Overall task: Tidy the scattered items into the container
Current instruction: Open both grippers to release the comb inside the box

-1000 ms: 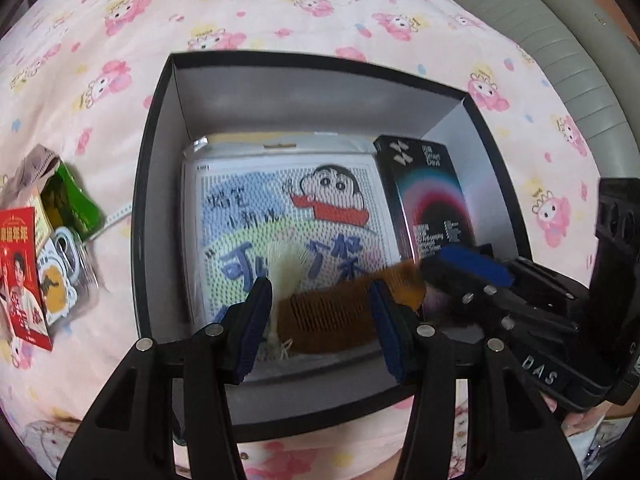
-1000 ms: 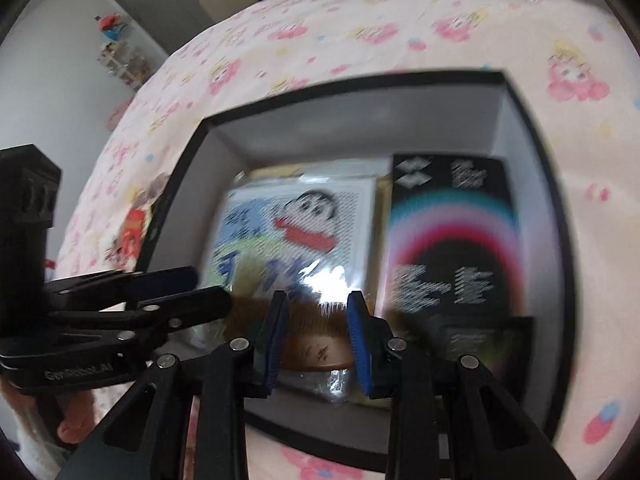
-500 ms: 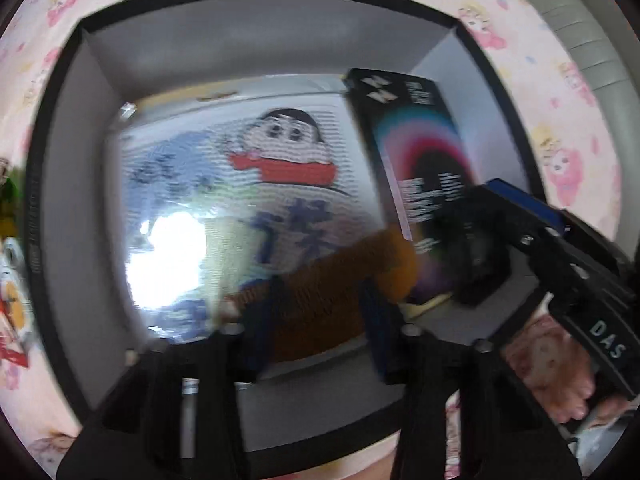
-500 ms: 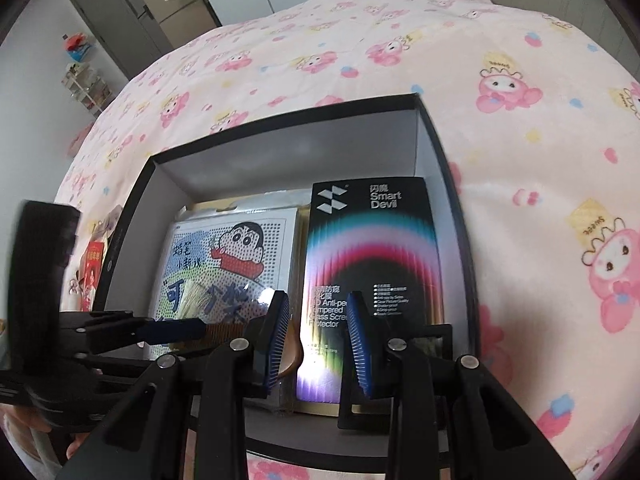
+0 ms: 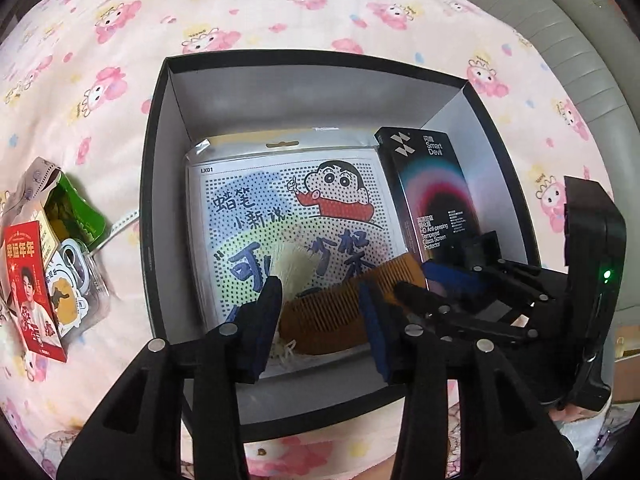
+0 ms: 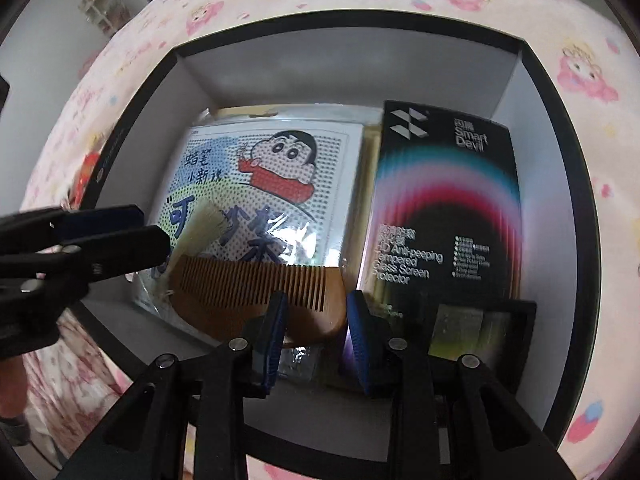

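Left gripper [image 5: 320, 312] jaws opening astride wooden comb [image 5: 340, 312]; right gripper [image 6: 316, 336] jaws slightly parted, opening, over comb end.

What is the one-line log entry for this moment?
comb: lying in box | left gripper: jaws opening, comb not gripped | right gripper: open, holds nothing
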Available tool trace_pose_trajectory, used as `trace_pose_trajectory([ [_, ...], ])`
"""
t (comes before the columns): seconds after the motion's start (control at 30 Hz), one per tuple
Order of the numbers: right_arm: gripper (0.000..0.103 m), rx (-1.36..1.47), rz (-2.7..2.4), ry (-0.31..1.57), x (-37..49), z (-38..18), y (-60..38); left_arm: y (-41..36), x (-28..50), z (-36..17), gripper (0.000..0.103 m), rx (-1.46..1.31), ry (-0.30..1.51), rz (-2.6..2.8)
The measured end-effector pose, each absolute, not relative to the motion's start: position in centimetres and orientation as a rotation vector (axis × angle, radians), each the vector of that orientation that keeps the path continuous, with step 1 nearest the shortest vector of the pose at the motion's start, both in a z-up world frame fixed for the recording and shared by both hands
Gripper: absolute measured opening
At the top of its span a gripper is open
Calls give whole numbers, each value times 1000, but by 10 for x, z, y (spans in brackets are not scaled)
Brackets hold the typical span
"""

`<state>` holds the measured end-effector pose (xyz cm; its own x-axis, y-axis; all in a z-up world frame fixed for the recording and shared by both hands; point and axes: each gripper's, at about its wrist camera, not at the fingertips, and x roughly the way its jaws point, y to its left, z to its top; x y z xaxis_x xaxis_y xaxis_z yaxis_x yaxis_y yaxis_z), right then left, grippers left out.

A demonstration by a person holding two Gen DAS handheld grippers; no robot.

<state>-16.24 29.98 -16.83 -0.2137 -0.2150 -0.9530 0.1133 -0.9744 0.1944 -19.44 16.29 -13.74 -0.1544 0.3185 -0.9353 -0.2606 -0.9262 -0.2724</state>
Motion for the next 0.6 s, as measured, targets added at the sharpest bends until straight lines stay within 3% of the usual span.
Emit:
trace_pose_trajectory([
  [0.2, 28, 1783, -2140, -264, -161, -171, 291, 164, -194, -147, 41, -1756, -90, 2138],
  [0.4, 28, 1687, -2526, -116, -155, -141, 315, 171, -201, -165, 41, -1783, -113, 2086],
  [0.6, 28, 1708, -2511, -276, -158, -141, 333, 181, -209, -187, 41, -1895, -70, 2093],
])
